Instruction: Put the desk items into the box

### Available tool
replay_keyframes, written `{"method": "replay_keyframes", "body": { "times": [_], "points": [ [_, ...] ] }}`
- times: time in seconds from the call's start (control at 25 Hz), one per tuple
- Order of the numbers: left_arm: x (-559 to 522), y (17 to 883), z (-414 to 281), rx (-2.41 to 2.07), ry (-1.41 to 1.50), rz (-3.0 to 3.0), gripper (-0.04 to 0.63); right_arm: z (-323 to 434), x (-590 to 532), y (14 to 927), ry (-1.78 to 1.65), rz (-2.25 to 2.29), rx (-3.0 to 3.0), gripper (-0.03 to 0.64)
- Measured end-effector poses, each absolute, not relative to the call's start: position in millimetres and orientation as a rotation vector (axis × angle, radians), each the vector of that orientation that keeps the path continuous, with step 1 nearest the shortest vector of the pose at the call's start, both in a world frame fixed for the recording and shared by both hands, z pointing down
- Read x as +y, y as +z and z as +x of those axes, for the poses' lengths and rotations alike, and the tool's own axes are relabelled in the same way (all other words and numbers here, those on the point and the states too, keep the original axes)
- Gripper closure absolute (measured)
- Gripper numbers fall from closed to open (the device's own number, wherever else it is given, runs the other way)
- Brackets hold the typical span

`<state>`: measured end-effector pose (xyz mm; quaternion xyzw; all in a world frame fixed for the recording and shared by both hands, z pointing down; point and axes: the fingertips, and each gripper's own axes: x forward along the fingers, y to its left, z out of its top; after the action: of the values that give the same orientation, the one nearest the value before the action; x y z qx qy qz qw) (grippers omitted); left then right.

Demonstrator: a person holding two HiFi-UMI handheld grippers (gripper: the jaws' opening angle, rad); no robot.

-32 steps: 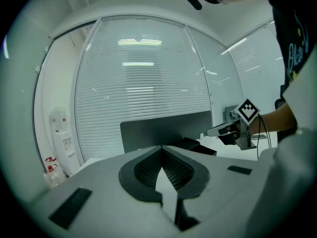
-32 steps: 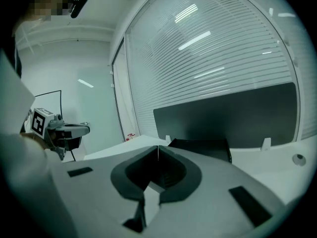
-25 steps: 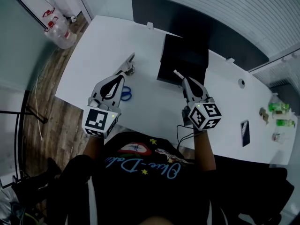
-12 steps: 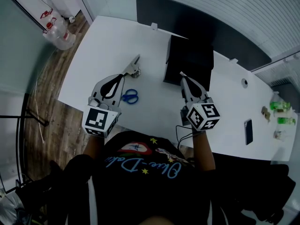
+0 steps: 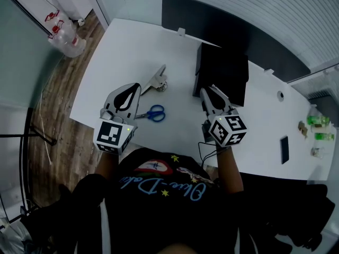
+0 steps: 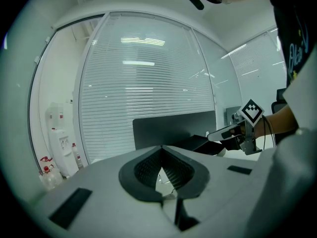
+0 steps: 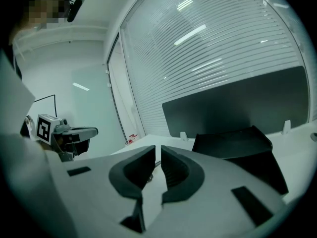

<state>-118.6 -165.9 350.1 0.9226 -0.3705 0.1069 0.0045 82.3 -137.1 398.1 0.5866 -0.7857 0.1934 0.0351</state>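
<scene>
Right tool (image 5: 204, 92): jaws just parted, narrow gap, empty | left tool (image 5: 133, 89): closed, empty, now clear of scissors (image 5: 153, 112)

On the desk (image 5: 122, 52), scissors (image 5: 155, 112) and small tool (image 5: 157, 80) left of box (image 5: 222, 73)

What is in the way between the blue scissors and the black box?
Nothing that shows. Only bare white desk lies between the scissors and the box. The silver tool sits farther back, off that path.
</scene>
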Motion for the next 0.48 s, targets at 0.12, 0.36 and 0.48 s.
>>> {"method": "replay_keyframes", "body": {
  "times": [0.12, 0.36, 0.48],
  "points": [
    [-174.5, 351.0, -125.9, -1.156, 0.35, 2.902, 0.588, 73.2, -143.7, 402.4, 0.613, 1.801, -2.406, 0.577],
    [-190.5, 355.3, -142.4, -1.145, 0.396, 2.901, 0.588, 53.2, -156.3, 410.1, 0.667, 1.816, -2.402, 0.577],
    [-198.2, 356.6, -147.9, -1.134, 0.401, 2.922, 0.588, 44.4, -160.9, 415.1, 0.692, 1.817, -2.395, 0.577]
  ]
}}
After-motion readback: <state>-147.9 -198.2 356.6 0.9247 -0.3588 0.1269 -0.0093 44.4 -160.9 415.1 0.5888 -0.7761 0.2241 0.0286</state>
